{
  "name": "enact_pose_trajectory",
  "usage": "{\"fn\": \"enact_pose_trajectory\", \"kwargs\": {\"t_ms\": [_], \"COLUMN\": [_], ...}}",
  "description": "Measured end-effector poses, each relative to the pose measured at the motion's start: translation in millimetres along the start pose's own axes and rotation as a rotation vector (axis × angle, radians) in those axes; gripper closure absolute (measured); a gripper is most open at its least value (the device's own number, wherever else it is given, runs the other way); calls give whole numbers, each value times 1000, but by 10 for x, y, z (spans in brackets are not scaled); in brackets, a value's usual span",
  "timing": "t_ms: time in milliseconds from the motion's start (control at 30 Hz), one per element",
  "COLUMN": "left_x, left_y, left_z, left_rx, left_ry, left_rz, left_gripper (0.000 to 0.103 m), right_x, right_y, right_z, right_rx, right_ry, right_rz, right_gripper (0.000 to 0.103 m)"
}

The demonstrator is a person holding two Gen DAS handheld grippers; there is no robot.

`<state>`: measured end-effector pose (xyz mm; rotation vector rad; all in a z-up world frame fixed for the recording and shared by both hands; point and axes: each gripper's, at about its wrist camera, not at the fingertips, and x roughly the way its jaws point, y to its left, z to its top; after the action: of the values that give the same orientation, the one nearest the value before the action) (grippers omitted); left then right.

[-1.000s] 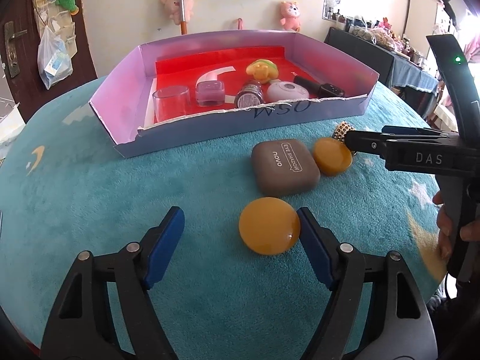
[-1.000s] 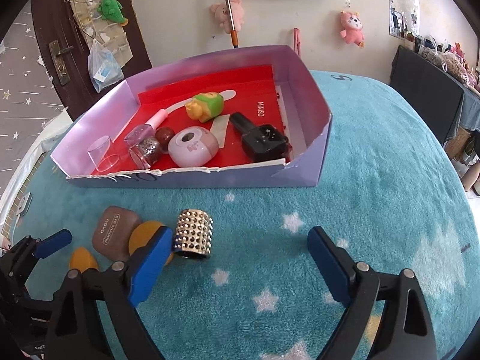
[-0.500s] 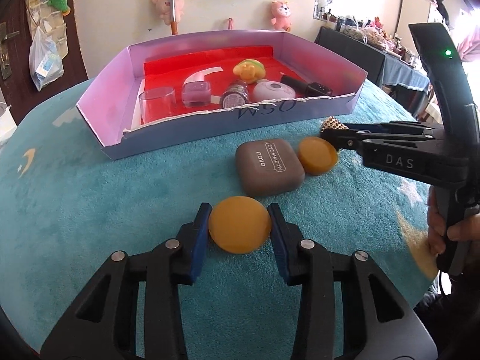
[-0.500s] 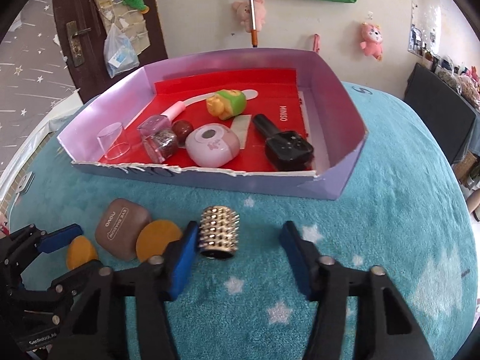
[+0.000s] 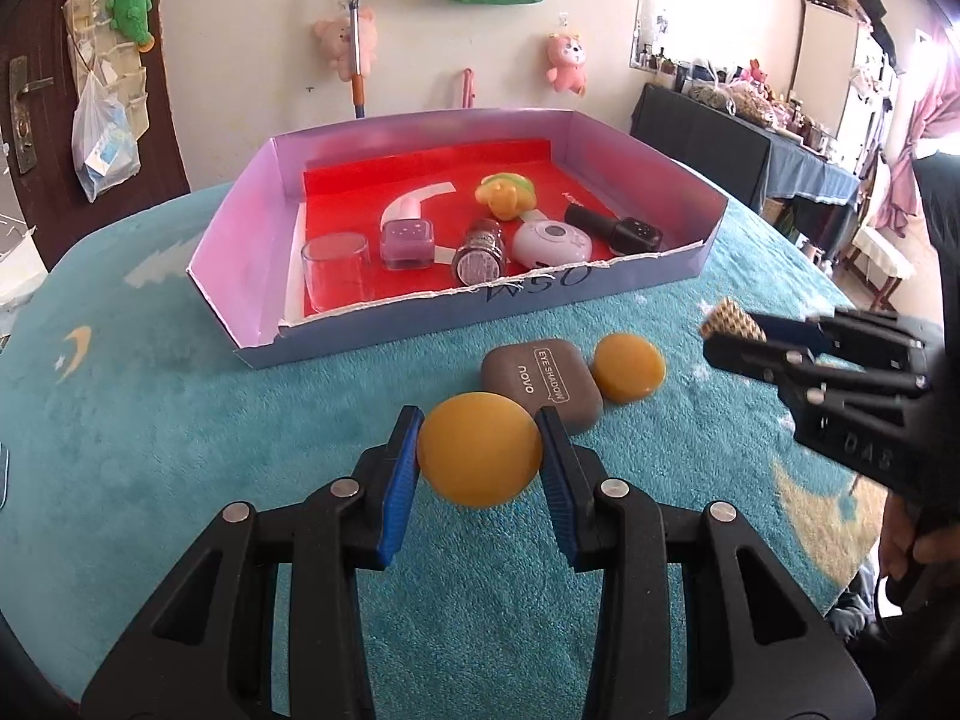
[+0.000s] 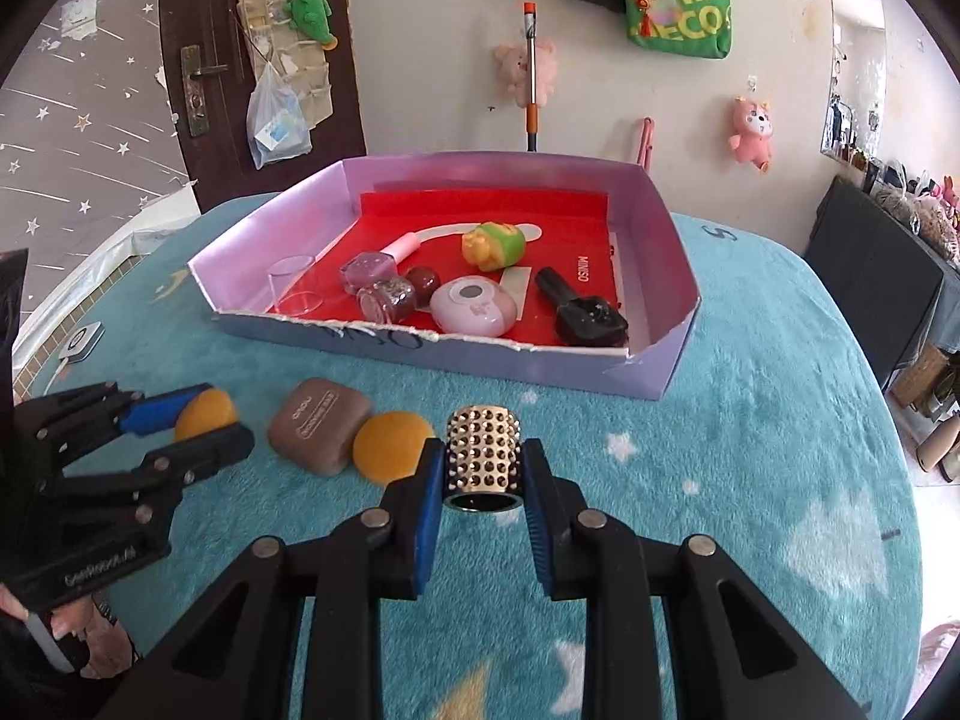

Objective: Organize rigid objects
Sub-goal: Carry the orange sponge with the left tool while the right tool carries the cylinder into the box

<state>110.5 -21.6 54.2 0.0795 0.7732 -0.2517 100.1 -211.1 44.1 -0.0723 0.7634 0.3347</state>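
Observation:
My left gripper [image 5: 480, 420] is shut on a round yellow disc [image 5: 478, 457], its blue pads pressing the disc's two sides just in front of a brown eye shadow case [image 5: 540, 381]. A second yellow disc [image 5: 627, 366] lies right of the case. My right gripper [image 6: 483, 468] is closing tight on a studded metal cylinder [image 6: 483, 438], held upright between the pads a little above the teal cloth. The purple box [image 6: 540, 366] with a red floor stands beyond both grippers. In the right wrist view the left gripper [image 6: 219, 417] shows at the left with its disc [image 6: 204, 414].
The box holds a clear cup [image 5: 335, 270], a purple bottle [image 5: 408, 237], a glitter jar [image 5: 480, 252], a pink compact [image 5: 552, 243], a black bottle [image 5: 618, 228] and a yellow-green toy [image 5: 504, 195]. A person's hand [image 5: 912, 552] grips the right tool. Dark furniture stands at the right.
Both grippers went from open to shut. The left closed on the yellow disc. The right closed on the studded cylinder and rose slightly with it, rolling a little.

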Motion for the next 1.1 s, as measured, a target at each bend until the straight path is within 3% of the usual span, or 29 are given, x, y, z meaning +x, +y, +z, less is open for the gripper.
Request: {"fn": "enact_pose_trajectory", "kwargs": {"t_ms": [367, 533, 700, 833, 933, 1100], "left_x": [-51, -176, -97, 158, 429, 855], "left_y": [17, 123, 326, 450, 532, 648], "left_z": [28, 313, 836, 1215, 1404, 1562], "left_rx": [-8, -13, -7, 24, 37, 56], "left_ry": [-10, -42, -43, 11, 87, 203], "left_rz": [-3, -25, -44, -15, 16, 59], "left_gripper": [67, 67, 67, 67, 67, 67], "right_x": [53, -17, -111, -28, 158, 655], "right_y": [-36, -74, -185, -294, -385, -523], "right_z": [-176, -67, 341, 735, 1065, 1449], "right_rx": [39, 46, 34, 20, -6, -45], "right_ry": [41, 17, -39, -40, -6, 125], "right_rz": [13, 33, 47, 67, 50, 15], "right_gripper": [76, 76, 76, 76, 76, 76]}}
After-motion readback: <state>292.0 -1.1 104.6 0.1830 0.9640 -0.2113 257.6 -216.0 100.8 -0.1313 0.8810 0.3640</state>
